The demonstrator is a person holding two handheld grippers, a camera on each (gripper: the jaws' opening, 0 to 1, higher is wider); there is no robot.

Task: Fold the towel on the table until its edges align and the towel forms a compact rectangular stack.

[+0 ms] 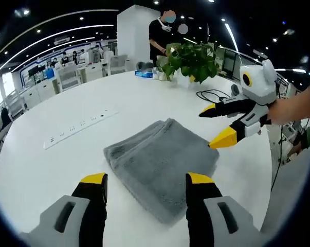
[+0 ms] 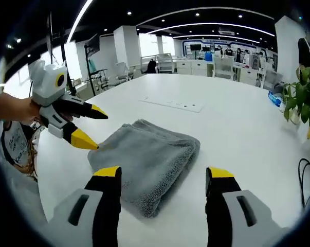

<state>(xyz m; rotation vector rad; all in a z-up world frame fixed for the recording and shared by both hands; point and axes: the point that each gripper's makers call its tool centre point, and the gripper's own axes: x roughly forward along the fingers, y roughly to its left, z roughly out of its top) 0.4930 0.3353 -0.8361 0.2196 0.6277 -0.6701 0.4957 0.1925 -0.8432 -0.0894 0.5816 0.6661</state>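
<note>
A grey towel [image 1: 162, 159] lies folded in a thick rectangle on the white table [image 1: 52, 170]. In the left gripper view my left gripper [image 1: 147, 180] hangs open just short of the towel's near edge, with nothing between its jaws. My right gripper [image 1: 216, 126] comes in from the right, open, its lower yellow tip at the towel's right edge. In the right gripper view the towel [image 2: 147, 157] lies ahead of my open right gripper [image 2: 165, 172], and the left gripper [image 2: 90, 128] shows at the left, open beside the towel's corner.
A white power strip [image 1: 80, 126] lies left of the towel. A potted plant [image 1: 190, 62], a blue box [image 1: 143, 74] and a black cable [image 1: 214, 95] sit at the table's far side. A person [image 1: 160, 36] stands behind the plant. Desks and chairs fill the room beyond.
</note>
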